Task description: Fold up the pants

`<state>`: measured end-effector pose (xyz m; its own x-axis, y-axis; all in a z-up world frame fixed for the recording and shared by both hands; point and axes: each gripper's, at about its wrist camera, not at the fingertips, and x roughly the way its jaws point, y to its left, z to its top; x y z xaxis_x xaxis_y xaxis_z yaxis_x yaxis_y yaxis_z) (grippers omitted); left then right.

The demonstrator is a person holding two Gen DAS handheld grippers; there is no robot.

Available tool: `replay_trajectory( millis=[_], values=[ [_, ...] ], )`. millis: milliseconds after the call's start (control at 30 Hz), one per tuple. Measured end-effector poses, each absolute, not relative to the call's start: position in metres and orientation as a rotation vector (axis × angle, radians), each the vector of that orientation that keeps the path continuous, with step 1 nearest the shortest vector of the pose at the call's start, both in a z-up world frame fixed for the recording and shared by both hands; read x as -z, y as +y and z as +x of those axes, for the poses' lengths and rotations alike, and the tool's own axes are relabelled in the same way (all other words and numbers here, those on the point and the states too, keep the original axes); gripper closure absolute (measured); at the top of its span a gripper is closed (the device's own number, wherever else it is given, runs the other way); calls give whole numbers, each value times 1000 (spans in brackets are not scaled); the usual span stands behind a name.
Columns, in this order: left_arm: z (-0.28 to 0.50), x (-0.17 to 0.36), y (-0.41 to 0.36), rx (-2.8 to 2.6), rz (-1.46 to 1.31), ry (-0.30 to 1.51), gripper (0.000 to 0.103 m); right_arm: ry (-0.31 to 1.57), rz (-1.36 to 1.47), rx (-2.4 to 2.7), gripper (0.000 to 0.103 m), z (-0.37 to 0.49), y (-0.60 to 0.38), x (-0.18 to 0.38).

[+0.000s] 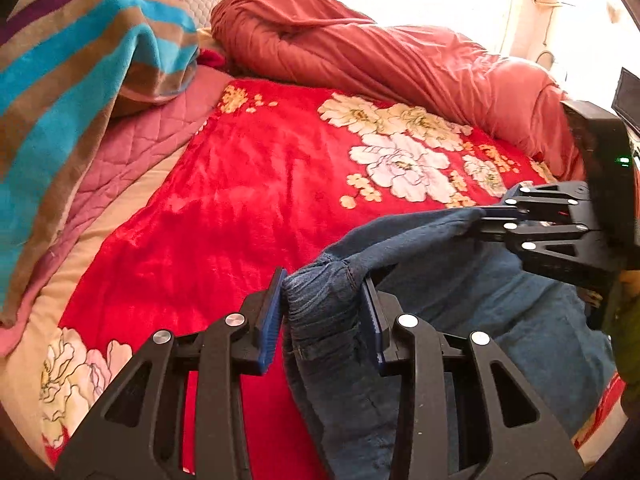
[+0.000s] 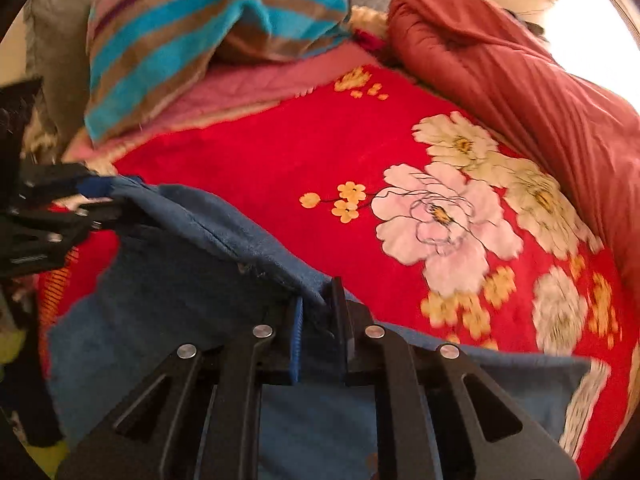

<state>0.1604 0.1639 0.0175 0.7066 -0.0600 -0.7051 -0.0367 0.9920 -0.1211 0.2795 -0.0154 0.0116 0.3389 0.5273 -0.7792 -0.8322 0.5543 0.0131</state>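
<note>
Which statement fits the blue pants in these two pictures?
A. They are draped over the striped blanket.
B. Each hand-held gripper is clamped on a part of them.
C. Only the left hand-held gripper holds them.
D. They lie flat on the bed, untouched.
B: the left hand-held gripper pinches a bunched edge of the blue pants, and the right hand-held gripper is shut on another edge, above the red floral blanket.

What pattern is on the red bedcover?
Large pale flowers on the red bedcover, clearest in the right wrist view.
</note>
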Motion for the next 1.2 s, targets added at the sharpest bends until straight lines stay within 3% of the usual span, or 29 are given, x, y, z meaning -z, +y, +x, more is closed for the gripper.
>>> replay_trajectory(
  millis=[400, 767, 1200],
  values=[
    [72, -38, 134, 67, -104, 714, 76, 757, -278, -966, 91, 158, -84, -53],
    [21, -12, 113, 50, -64, 800, 75, 806, -358, -1043, 91, 66, -99, -13],
    [-10, 2, 118, -52, -83, 878, 69, 801, -423, -1076, 91, 41, -97, 19]
  ],
)
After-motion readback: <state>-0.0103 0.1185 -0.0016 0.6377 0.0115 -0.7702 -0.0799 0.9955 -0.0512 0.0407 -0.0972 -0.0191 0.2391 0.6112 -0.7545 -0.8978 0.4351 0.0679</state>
